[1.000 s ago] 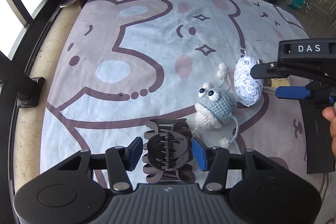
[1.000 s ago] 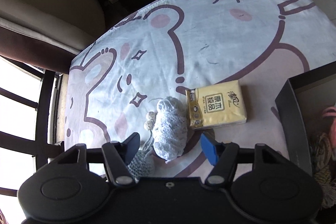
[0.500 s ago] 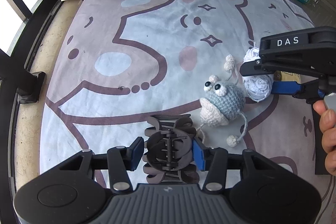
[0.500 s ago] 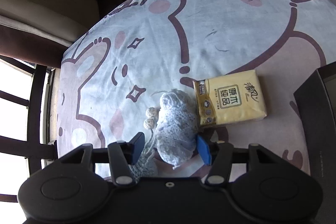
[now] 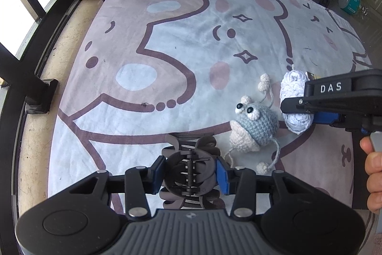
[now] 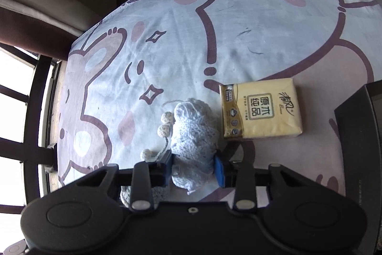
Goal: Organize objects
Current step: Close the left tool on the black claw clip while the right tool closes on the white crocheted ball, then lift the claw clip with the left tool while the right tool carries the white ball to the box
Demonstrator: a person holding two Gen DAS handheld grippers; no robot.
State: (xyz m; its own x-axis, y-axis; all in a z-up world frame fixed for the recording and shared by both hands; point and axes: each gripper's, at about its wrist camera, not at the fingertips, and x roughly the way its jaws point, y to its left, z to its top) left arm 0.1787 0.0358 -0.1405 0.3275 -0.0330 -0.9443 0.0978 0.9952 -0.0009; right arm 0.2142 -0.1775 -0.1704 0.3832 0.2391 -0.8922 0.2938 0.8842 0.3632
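Box point(image 6: 355, 135) cut off at frame edge

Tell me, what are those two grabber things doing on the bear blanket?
A person is tidying up with both. The left gripper has its jaws closing around a dark grey plastic hair claw clip. The right gripper is closing its jaws on a pale blue ball of crocheted yarn. Both things lie on the bear-print blanket.
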